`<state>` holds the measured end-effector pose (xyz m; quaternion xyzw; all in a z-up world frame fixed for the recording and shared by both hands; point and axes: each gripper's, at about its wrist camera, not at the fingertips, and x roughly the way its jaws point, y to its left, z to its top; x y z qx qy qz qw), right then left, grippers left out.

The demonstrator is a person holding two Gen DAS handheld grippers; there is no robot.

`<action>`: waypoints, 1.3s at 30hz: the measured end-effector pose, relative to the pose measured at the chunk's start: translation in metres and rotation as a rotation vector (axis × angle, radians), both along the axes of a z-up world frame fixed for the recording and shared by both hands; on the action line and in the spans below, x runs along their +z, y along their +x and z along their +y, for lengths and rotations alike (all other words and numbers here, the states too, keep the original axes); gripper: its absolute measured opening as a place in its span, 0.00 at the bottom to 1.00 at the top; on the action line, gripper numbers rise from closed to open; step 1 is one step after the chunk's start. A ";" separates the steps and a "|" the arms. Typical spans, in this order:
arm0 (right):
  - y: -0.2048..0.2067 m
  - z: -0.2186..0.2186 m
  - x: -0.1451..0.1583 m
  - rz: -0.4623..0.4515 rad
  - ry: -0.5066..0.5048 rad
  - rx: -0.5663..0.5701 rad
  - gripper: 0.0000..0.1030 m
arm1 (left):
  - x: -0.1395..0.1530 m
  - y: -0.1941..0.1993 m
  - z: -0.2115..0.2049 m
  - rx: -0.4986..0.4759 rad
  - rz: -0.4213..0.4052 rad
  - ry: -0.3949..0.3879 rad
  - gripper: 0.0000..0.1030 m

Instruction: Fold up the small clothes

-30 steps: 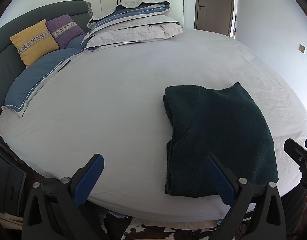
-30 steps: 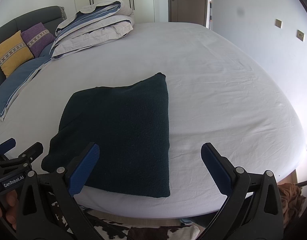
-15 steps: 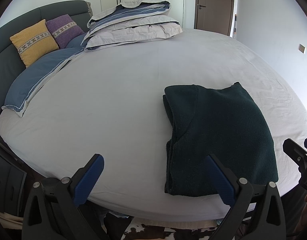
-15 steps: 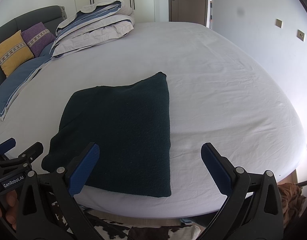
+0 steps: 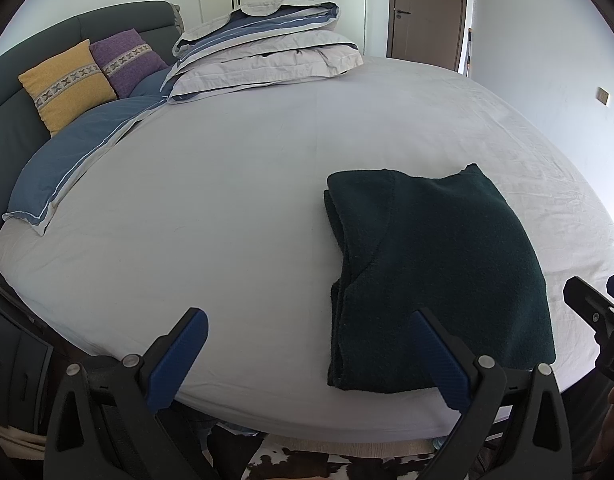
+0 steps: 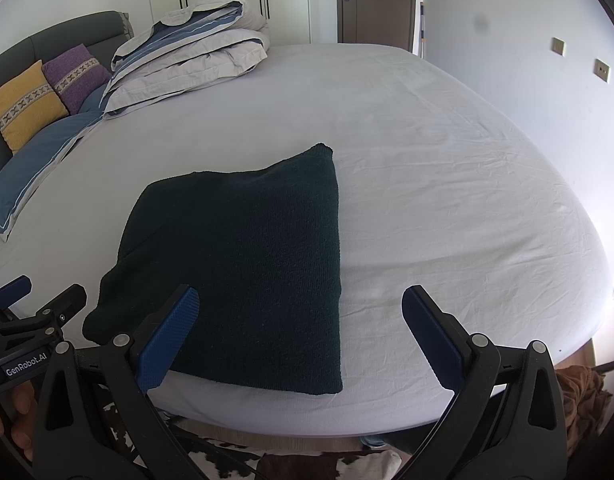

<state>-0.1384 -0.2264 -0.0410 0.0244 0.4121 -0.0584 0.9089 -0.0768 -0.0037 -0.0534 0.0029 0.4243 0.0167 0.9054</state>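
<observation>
Left gripper (image 5: 307, 354): jaws spread wide, nothing between them, held over near bed edge. Right gripper (image 6: 297, 334): jaws likewise released, empty. Dark green sweater (image 5: 435, 276) folded flat on bed (image 5: 227, 184), near edge, right of centre. Left view alone shows stacked layers along sweater's left edge; right view shows smooth right fold. Far left: folded duvet (image 5: 267, 56), yellow cushion (image 5: 65, 84), purple cushion (image 5: 127, 60).
</observation>
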 end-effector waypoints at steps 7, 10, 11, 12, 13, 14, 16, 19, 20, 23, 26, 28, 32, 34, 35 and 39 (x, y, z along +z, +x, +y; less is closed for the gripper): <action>0.000 0.000 0.000 -0.001 0.000 0.000 1.00 | 0.000 -0.001 0.000 -0.002 0.000 0.000 1.00; 0.000 0.000 0.000 0.000 0.001 0.000 1.00 | 0.000 0.000 0.000 -0.002 0.000 0.000 1.00; 0.000 0.000 0.000 0.000 0.001 0.000 1.00 | 0.000 0.000 0.000 -0.002 0.000 0.000 1.00; 0.000 -0.001 0.000 0.000 0.001 0.001 1.00 | 0.000 0.000 0.000 -0.002 0.000 0.000 1.00; 0.000 0.000 0.000 0.000 0.000 0.001 1.00 | 0.000 0.000 0.001 -0.001 0.000 -0.001 1.00; 0.000 0.000 0.000 -0.001 0.000 0.001 1.00 | 0.000 0.000 0.001 -0.002 0.001 -0.001 1.00; 0.000 -0.001 0.000 -0.001 0.000 0.001 1.00 | 0.000 0.000 0.001 -0.002 0.000 -0.001 1.00; 0.000 0.000 0.000 -0.001 0.000 0.001 1.00 | 0.000 0.000 0.001 -0.002 0.000 -0.001 1.00; 0.000 0.000 0.000 0.000 0.000 0.001 1.00 | 0.000 0.000 0.001 -0.002 0.000 0.000 1.00; 0.000 0.000 0.000 0.000 0.001 0.001 1.00 | 0.000 0.001 0.001 -0.004 0.001 -0.002 1.00; -0.001 0.001 0.000 0.000 0.000 0.000 1.00 | 0.001 0.001 0.001 -0.004 0.002 -0.003 1.00; -0.001 0.001 0.000 0.000 0.000 0.001 1.00 | 0.001 0.001 0.000 -0.005 0.002 -0.002 1.00; -0.001 0.003 0.001 0.000 0.000 0.002 1.00 | 0.000 0.001 0.000 -0.008 0.007 -0.004 1.00; -0.001 0.004 0.001 0.000 0.000 0.003 1.00 | 0.001 0.001 0.000 -0.008 0.008 -0.004 1.00; -0.001 0.003 0.001 0.000 0.000 0.003 1.00 | 0.001 0.001 0.000 -0.008 0.009 -0.005 1.00; -0.001 0.004 0.001 0.001 0.000 0.002 1.00 | 0.000 0.003 0.000 -0.008 0.011 -0.005 1.00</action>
